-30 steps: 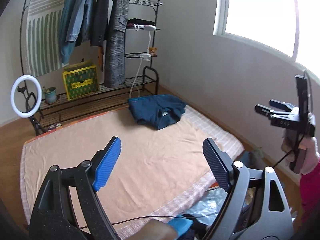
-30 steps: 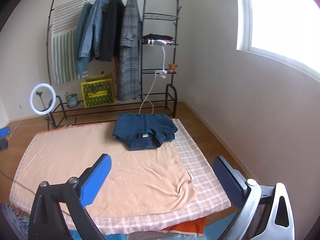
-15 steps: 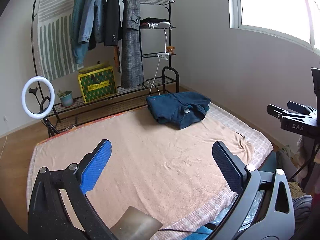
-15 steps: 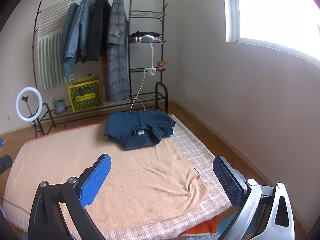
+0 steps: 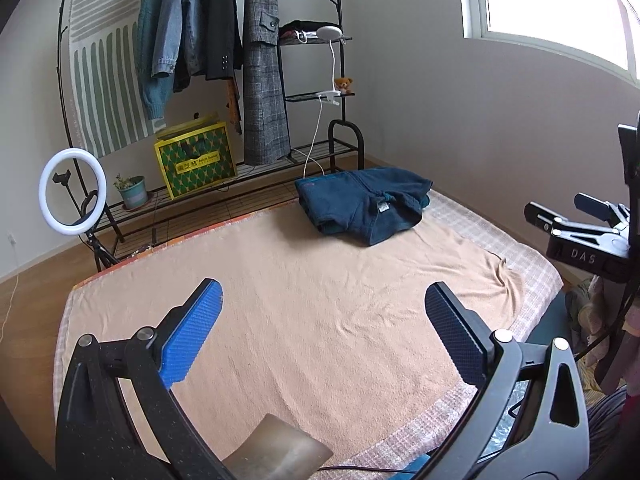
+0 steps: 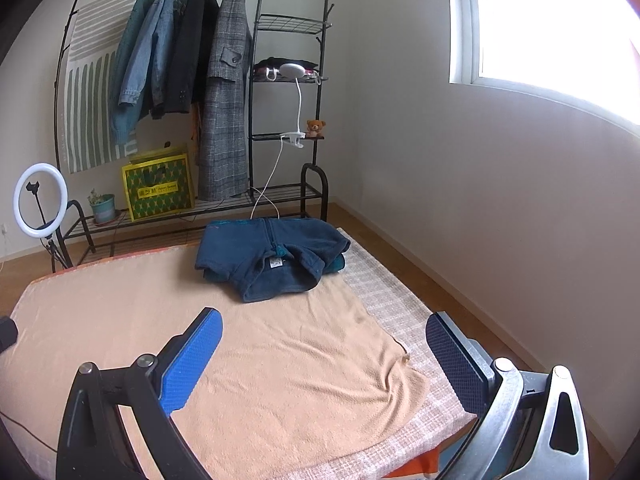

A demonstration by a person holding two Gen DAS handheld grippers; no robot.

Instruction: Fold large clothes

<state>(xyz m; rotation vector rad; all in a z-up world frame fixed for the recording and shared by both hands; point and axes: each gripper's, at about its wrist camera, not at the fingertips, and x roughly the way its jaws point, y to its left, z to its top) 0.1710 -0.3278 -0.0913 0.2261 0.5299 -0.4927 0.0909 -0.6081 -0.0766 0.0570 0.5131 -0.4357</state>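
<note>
A dark blue garment (image 5: 360, 208) (image 6: 272, 256) lies folded at the far end of the bed, partly on a peach blanket (image 5: 300, 300) (image 6: 280, 360) that covers most of the checked mattress cover (image 5: 480, 232) (image 6: 384, 304). My left gripper (image 5: 320, 292) hangs open above the near middle of the blanket, with nothing between its blue pads. Over the blanket's near right corner my right gripper (image 6: 324, 316) is also open and holds nothing. Both point slightly downward toward the garment and stay well short of it.
A black clothes rack (image 5: 304, 80) (image 6: 288, 100) with hanging coats, a yellow box (image 5: 196, 160) and a plant pot stands behind the bed. A ring light (image 5: 72, 192) (image 6: 40, 200) is at the left. A black clamp stand (image 5: 580, 240) and loose clothes (image 5: 584, 308) sit at the right.
Both grippers have come down closer to the bed. The left jaws have spread wider, and the left view has swung to face the blanket squarely. The garment has not moved.
</note>
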